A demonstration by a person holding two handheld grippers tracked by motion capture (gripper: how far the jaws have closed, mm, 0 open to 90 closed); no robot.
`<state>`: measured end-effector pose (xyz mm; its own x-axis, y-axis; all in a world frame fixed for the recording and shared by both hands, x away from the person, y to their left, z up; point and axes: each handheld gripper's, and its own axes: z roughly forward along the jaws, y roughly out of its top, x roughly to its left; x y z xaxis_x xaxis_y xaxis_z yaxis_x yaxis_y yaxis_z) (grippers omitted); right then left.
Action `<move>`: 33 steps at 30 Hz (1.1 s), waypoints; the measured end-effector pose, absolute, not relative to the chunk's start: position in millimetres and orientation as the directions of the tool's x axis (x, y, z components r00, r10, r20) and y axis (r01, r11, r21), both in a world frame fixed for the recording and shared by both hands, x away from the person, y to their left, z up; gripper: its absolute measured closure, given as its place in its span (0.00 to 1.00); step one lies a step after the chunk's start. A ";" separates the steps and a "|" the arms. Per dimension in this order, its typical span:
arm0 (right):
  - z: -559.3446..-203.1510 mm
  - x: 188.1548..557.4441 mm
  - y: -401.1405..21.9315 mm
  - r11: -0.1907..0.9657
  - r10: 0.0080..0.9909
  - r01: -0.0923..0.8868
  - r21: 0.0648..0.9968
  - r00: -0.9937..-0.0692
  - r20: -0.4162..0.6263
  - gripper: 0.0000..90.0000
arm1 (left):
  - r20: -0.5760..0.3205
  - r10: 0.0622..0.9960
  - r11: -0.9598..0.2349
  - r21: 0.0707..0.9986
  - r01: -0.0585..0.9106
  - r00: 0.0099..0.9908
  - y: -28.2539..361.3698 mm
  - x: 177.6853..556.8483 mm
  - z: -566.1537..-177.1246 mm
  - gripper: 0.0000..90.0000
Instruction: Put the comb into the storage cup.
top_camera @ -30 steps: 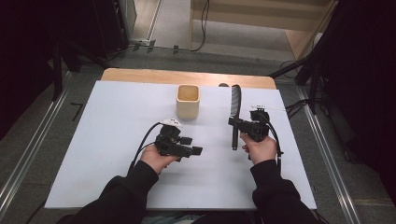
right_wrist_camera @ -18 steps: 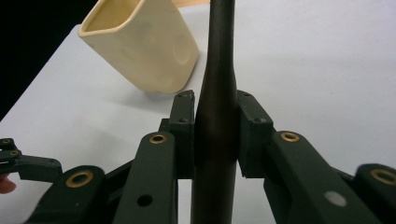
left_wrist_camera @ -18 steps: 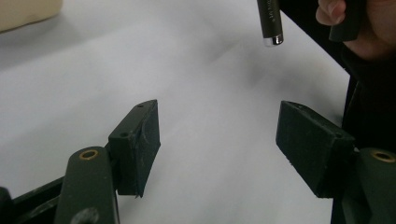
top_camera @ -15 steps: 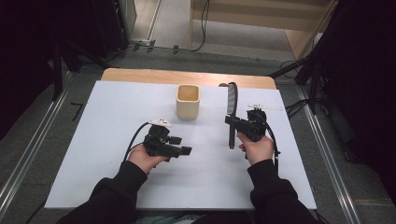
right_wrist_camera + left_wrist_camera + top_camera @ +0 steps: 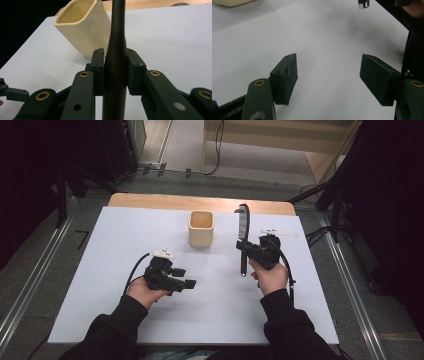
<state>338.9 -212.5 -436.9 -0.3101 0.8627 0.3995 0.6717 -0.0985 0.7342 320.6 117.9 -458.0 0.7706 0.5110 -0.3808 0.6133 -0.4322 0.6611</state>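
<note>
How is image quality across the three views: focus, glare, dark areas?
High view: evenly lit white table, surroundings almost black. Left gripper view: jaws sharp, cream cup soft, a bright glint on the brush handle's metal tip. Right gripper view: brush handle sharp, the cup slightly soft.

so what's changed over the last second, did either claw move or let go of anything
The left claw slid left and a little toward the person across the white table, jaws open and empty throughout. The right claw kept its place, shut on the black comb's handle. The cream cup stayed put.
</note>
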 end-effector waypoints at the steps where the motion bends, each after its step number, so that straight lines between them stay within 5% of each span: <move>1: -436.6 339.1 -212.2 -0.097 0.862 0.670 0.736 -0.313 0.399 0.78 | -0.381 0.516 -0.428 0.661 0.616 0.767 118.7 319.8 -458.0 0.35; 33: -422.0 351.3 -186.0 -0.062 0.851 0.649 0.759 -0.364 0.380 0.78 | -0.360 0.557 -0.426 0.649 0.630 0.748 156.6 312.0 -457.4 0.35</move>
